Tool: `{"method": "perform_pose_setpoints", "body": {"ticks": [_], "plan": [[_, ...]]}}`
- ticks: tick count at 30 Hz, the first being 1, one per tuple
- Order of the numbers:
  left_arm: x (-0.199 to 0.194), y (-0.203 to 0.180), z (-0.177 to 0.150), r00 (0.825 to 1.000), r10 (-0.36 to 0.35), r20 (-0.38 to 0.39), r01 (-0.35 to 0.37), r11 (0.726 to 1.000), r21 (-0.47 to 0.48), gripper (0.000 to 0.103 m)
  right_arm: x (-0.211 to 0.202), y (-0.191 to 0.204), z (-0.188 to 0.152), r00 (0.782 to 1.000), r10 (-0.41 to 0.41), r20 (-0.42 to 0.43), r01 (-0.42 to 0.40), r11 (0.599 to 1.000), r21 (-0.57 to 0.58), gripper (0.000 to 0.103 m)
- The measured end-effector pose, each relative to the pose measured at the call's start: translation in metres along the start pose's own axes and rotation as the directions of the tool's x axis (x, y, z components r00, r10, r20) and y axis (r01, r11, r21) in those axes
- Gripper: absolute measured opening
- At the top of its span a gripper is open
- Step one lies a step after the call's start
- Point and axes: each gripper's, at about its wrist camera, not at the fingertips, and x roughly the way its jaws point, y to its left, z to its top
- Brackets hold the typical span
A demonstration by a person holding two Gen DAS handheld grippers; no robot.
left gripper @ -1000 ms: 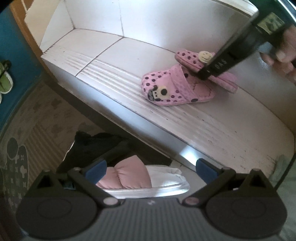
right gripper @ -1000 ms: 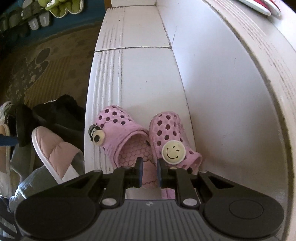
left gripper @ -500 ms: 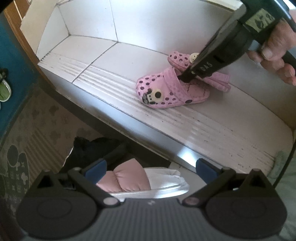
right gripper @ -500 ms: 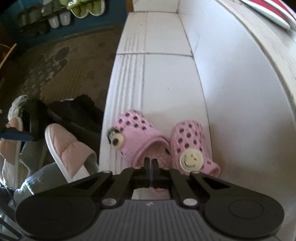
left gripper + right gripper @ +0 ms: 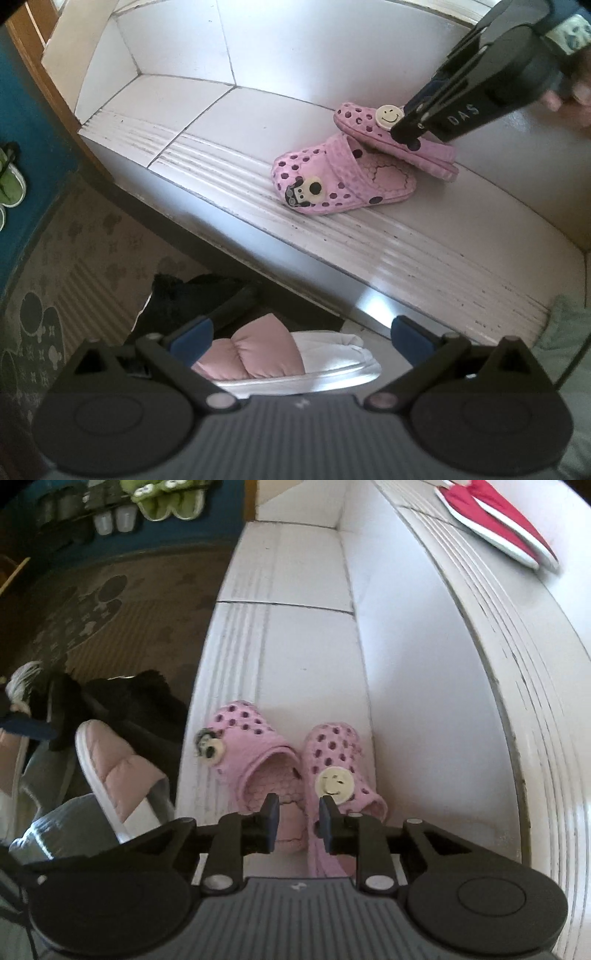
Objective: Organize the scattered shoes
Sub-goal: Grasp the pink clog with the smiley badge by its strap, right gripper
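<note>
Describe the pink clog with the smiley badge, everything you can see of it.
The smiley clog is small, pink, foam-like, dotted with dark holes, with a cream smiley button on top. It sits on the white step nearest the riser, tilted, its inner edge resting on the heel of the other pink clog. The right gripper, open, is right at its collar; contact is unclear.

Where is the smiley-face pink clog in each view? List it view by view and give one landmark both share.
Left wrist view: the smiley-face clog sits upper right, resting partly on the other clog, under the right tongs.
Right wrist view: the clog is centre, just beyond the tongs.
Shared landmark: the cow-charm clog beside it.
</note>
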Motion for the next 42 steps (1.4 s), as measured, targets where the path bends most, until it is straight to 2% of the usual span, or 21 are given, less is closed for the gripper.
{"method": "perform_pose_setpoints", "body": {"ticks": [7,11,14,16,17,18,21,23,25,30,35,42], "plan": [[-0.001,-0.003,0.001,1.000,-0.014,0.014,0.014,1.000,-0.003,0.103,0.009,-0.013,-0.009,0.999,-0.037,-0.029,0.039,0.994,0.100,0.023],[-0.004,-0.004,0.004,0.998,-0.037,0.045,0.037,0.999,-0.013,0.103,0.020,-0.021,-0.007,0.999,-0.011,-0.040,0.016,0.991,0.135,0.037],[-0.002,-0.006,0.004,0.998,-0.046,0.036,0.047,0.999,-0.006,0.103,0.033,-0.030,-0.004,0.998,0.043,-0.041,-0.035,0.983,0.179,0.041],[-0.001,-0.009,0.002,0.999,-0.042,0.032,0.041,0.999,0.013,0.103,0.043,-0.034,-0.004,0.996,0.070,-0.046,-0.061,0.981,0.184,0.036],[0.000,-0.012,0.003,0.999,-0.038,0.026,0.038,0.999,0.027,0.103,0.046,-0.035,-0.005,0.996,0.076,-0.052,-0.066,0.981,0.183,0.027],[0.000,-0.013,0.003,0.999,-0.035,0.023,0.034,0.999,0.035,0.103,0.048,-0.037,-0.006,0.996,0.067,-0.058,-0.055,0.982,0.181,0.023],[-0.002,-0.015,0.003,0.999,-0.028,0.028,0.027,0.999,0.044,0.103,0.045,-0.035,-0.004,0.996,0.065,-0.064,-0.054,0.985,0.162,0.019],[-0.004,-0.013,0.003,0.999,-0.029,0.035,0.028,0.999,0.033,0.103,0.041,-0.031,0.000,0.996,0.054,-0.069,-0.044,0.989,0.140,0.018],[-0.006,-0.011,0.002,0.999,-0.017,0.038,0.016,1.000,0.024,0.103,0.033,-0.021,0.005,0.999,0.011,-0.048,-0.006,0.995,0.098,0.016],[-0.011,-0.009,-0.001,0.999,0.005,0.044,-0.006,1.000,0.018,0.103,0.016,-0.010,0.018,1.000,-0.004,-0.011,0.005,0.998,0.065,0.015],[-0.020,-0.004,-0.004,0.998,0.038,0.047,-0.038,0.999,0.004,0.103,0.000,0.001,0.031,0.999,0.006,0.033,-0.007,1.000,0.024,0.015],[-0.032,0.004,-0.009,0.995,0.089,0.049,-0.088,0.996,-0.023,0.103,-0.022,0.036,0.053,0.991,0.077,0.105,-0.073,0.997,-0.041,0.015]]}}
